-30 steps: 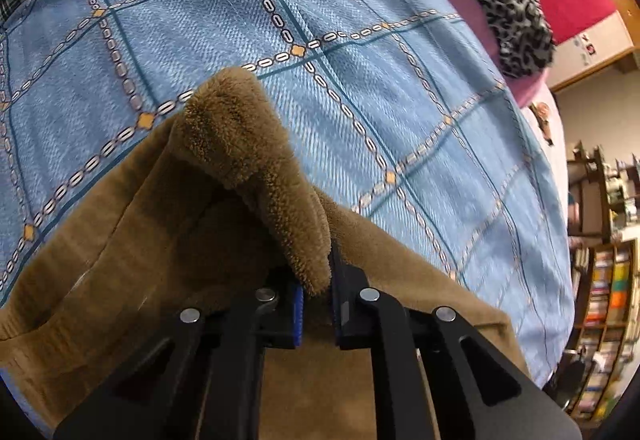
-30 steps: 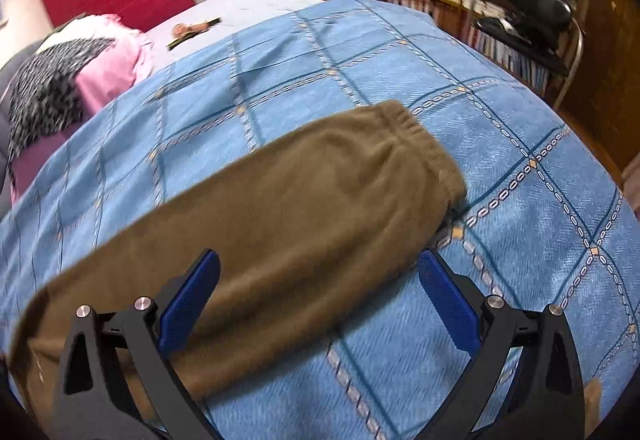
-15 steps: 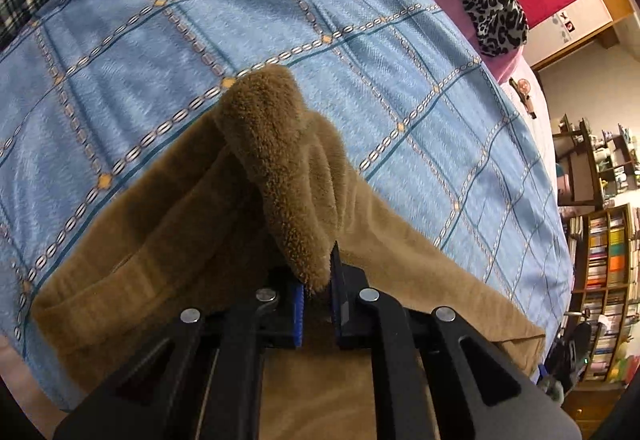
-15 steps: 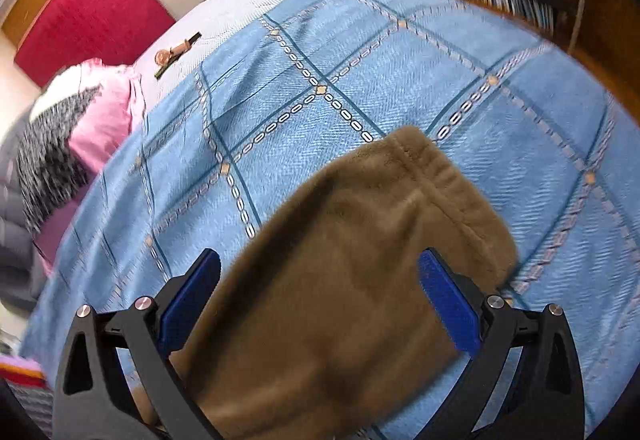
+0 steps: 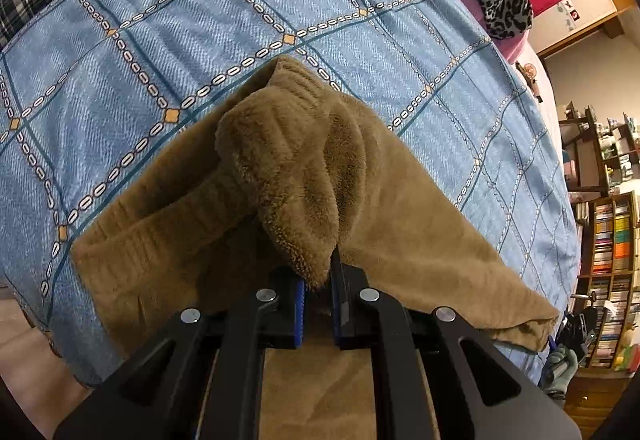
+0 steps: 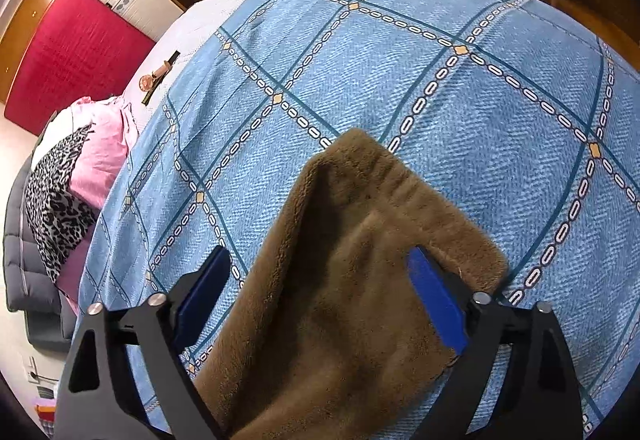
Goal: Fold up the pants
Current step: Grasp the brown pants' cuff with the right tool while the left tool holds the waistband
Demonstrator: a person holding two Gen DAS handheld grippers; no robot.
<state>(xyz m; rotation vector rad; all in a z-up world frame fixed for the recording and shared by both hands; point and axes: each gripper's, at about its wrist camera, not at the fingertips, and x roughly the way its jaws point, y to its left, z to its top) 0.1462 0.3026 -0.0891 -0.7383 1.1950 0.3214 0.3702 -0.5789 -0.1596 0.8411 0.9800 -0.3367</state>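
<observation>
Left gripper (image 5: 318, 280) pinches waistband fold of pants (image 5: 280, 176), lifted off blue bedspread (image 5: 240, 0). Right gripper (image 6: 320, 296) closing around leg cuff (image 6: 400, 200), pads not yet pressing. Advice: grab both layers, keep edges aligned.

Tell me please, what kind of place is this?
Most likely a bedroom in a home: the brown pants lie on a bed with a blue patterned bedspread, pink bedding is piled nearby, and bookshelves stand alongside.
</observation>
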